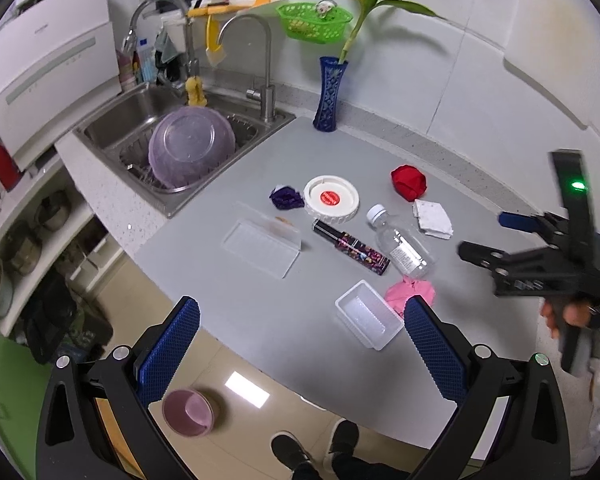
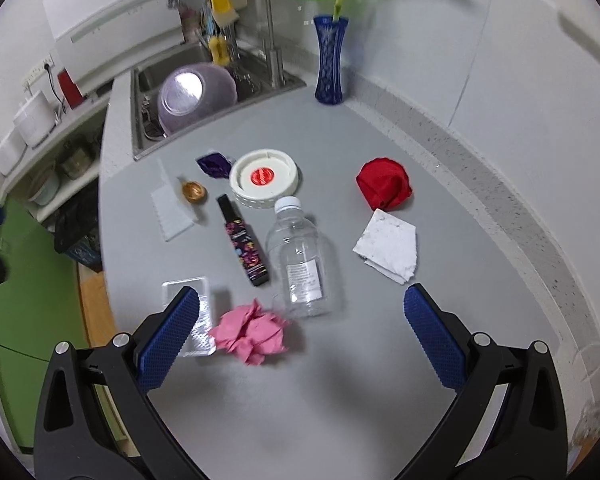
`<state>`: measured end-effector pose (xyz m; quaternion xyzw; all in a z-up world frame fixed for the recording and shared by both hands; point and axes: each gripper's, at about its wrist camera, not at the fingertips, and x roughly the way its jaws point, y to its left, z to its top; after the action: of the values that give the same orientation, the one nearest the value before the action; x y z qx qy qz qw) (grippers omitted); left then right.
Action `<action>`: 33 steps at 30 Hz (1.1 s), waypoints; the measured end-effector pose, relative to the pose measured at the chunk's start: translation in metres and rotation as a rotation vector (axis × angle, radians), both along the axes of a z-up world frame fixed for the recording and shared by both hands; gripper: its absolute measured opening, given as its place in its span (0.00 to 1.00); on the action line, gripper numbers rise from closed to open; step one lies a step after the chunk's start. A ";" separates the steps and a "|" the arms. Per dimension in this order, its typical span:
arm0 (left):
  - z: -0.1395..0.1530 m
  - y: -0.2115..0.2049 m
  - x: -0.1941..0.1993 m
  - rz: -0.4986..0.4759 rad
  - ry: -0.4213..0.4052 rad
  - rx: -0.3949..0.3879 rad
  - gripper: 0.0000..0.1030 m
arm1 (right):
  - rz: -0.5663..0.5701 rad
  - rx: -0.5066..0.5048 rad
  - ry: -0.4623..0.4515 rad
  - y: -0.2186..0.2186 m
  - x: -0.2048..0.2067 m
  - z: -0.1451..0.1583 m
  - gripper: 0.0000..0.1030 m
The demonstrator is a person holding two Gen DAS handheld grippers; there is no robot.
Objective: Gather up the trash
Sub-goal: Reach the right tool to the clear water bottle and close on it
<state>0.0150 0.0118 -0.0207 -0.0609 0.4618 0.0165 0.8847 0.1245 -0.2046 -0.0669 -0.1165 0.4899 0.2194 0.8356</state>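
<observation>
Left wrist view: left gripper (image 1: 300,344) jaws spread wide, nothing between them, hovering at the near edge of the grey counter (image 1: 228,312). Trash scattered on counter: small white tray (image 1: 368,314) touching pink crumpled paper (image 1: 412,290), clear plastic bottle (image 1: 400,242) lying down, dark patterned tube (image 1: 352,246) beside it, white lid with red sticker (image 1: 331,199), purple wrapper (image 1: 286,197), clear plastic container (image 1: 264,246), red crumpled ball (image 1: 409,182), white tissue (image 1: 432,218). Right gripper (image 1: 488,240) at far right, jaws apart, hand-held. Blue vase (image 1: 330,94) by the wall, sink (image 1: 112,120) with an upturned purple bowl (image 1: 191,146). Right wrist view: right gripper (image 2: 300,340) wide open, empty, above the counter (image 2: 340,400); pink crumpled paper (image 2: 252,332) between the finger lines nearer the left finger, bottle (image 2: 302,256) just beyond, tissue (image 2: 388,246) to the right, red ball (image 2: 384,184) further back.
</observation>
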 end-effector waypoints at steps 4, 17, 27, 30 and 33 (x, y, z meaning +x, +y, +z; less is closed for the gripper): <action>-0.008 0.006 0.001 0.031 0.020 -0.037 0.95 | 0.042 -0.035 0.079 0.016 0.027 -0.034 0.97; -0.026 0.016 0.003 0.097 0.059 -0.077 0.95 | 0.147 -0.141 0.269 0.047 0.079 -0.109 0.79; -0.033 0.004 0.009 0.084 0.075 -0.098 0.95 | 0.177 -0.089 0.318 0.054 0.090 -0.109 0.56; -0.032 0.000 0.010 0.076 0.071 -0.094 0.95 | 0.184 -0.067 0.324 0.053 0.085 -0.110 0.56; -0.033 -0.003 0.012 0.074 0.073 -0.095 0.95 | 0.175 -0.039 0.294 0.049 0.081 -0.097 0.56</action>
<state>0.0271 0.0085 -0.0537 -0.1189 0.4917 0.0294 0.8621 0.2053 -0.1554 -0.1638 -0.1415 0.5990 0.2967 0.7302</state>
